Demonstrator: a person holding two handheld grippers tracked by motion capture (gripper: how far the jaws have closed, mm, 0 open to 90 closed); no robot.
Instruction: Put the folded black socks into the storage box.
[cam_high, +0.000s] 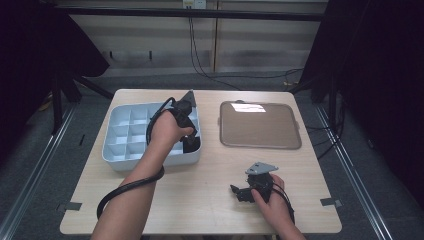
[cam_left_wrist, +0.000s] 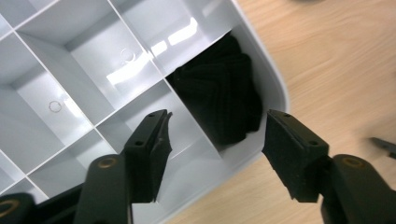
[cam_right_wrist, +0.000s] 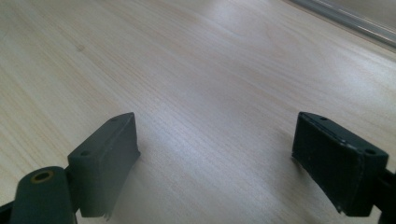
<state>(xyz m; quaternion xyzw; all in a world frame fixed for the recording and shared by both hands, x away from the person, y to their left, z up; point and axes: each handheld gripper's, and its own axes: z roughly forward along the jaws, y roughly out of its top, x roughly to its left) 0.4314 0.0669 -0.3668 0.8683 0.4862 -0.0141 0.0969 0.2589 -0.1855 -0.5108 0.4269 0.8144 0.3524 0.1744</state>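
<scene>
left tongs (cam_left_wrist: 215, 140) apart, empty | ribbed black cloth (cam_left_wrist: 224, 100) in white plastic tray (cam_left_wrist: 93, 60) corner cell | right tongs (cam_right_wrist: 215, 163) apart, woodgrain table (cam_right_wrist: 210, 70)

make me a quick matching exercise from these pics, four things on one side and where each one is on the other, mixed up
Things:
1. black cloth
2. left gripper
3. right gripper
4. brown tray

Places:
A. low on bare table wood, nothing between its jaws
B. far right part of the table
C. in a corner compartment of the white divided box
D. open above that compartment

Pairs: 1-C, 2-D, 3-A, 4-B
</scene>
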